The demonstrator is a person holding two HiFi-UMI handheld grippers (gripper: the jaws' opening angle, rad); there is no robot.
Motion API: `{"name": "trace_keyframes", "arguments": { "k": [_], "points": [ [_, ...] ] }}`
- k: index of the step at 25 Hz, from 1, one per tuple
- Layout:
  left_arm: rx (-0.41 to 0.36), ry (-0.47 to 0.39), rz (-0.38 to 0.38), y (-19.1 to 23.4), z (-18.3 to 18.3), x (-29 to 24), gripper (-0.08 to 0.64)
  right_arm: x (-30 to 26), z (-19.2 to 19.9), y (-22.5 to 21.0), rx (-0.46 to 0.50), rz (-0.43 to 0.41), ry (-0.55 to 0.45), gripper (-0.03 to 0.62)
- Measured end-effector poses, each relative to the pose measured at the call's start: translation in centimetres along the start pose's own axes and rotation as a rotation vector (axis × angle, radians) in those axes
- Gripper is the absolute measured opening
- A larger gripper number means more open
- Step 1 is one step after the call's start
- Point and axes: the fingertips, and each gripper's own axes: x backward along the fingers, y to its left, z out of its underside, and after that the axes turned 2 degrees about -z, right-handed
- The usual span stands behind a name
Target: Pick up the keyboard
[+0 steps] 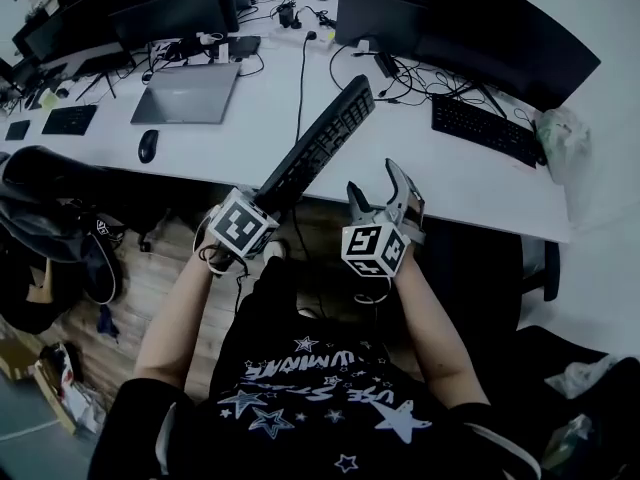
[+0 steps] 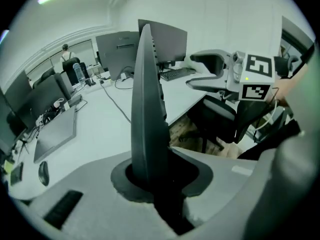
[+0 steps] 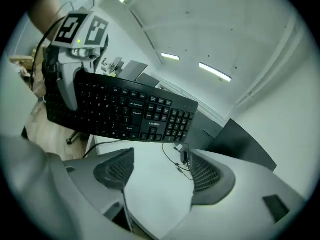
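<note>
A black keyboard point(image 1: 320, 143) is off the white desk point(image 1: 450, 183), tilted, its far end over the desk's front half. My left gripper point(image 1: 266, 198) is shut on its near end. In the left gripper view the keyboard point(image 2: 147, 109) stands edge-on, clamped between the jaws of the left gripper point(image 2: 155, 171). My right gripper point(image 1: 378, 186) hovers beside it to the right, open, with nothing between its fingers. In the right gripper view the keyboard point(image 3: 125, 114) hangs above the open right gripper point(image 3: 160, 171), key side showing, with the left gripper point(image 3: 66, 96) at its left end.
On the desk lie a second black keyboard point(image 1: 485, 128) at the right, a closed laptop point(image 1: 190, 93), a mouse point(image 1: 148, 145), a small keyboard point(image 1: 70, 118) and cables point(image 1: 300, 78). Monitors point(image 1: 170, 18) line the back. A black chair point(image 1: 50, 198) stands at the left.
</note>
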Motion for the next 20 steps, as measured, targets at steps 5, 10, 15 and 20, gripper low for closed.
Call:
{"name": "trace_keyframes", "arguments": {
  "k": [5, 10, 15, 20],
  "points": [
    [0.164, -0.092, 0.029, -3.5, 2.3, 2.2, 0.089, 2.7, -1.0, 0.2, -0.109, 0.02, -0.079, 0.207],
    [0.265, -0.172, 0.014, -5.1, 4.6, 3.7, 0.089, 3.9, -0.4, 0.8, -0.139, 0.045, -0.073, 0.037],
    [0.342, -0.208, 0.038, -7.1, 7.2, 4.9, 0.089, 4.3, 0.3, 2.3, -0.192, 0.012, -0.05, 0.008],
    [0.417, -0.233, 0.041, -10.2, 11.0, 7.2, 0.089, 6.8, -0.9, 4.8, -0.205, -0.024, -0.055, 0.006]
  ]
}}
